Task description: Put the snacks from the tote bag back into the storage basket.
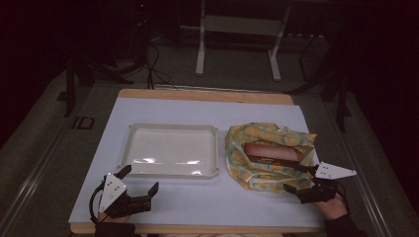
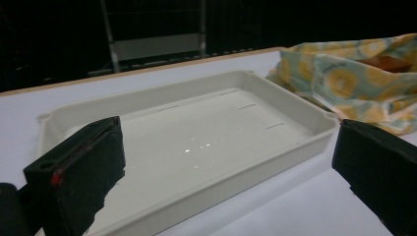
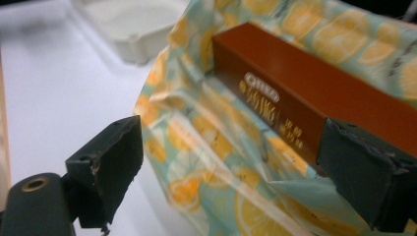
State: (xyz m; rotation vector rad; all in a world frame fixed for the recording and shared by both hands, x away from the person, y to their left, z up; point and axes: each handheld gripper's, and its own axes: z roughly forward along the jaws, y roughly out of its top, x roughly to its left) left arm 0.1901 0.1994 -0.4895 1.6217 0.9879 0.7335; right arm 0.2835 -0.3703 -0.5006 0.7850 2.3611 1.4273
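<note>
Beside the tray [image 1: 170, 149], on its right, the brown box [image 1: 272, 152] lies in the lemon-print cloth [image 1: 257, 173], and your right gripper [image 1: 299, 178] stands spread wide at the cloth's near edge, gripping nothing; close now and you may pinch cloth with the box, dragging the bundle; your left gripper [image 1: 141, 178] waits released at the tray's near rim; your right gripper view shows the box's lettering, while the high view shows the tray whole.

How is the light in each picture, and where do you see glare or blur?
High view: dim, dark surroundings, glare streak on the white tray. Left gripper view: small glints on the tray floor, near tongs soft. Right gripper view: brighter, the brown box fairly sharp, the lemon-print cloth and tongs blurred.
</note>
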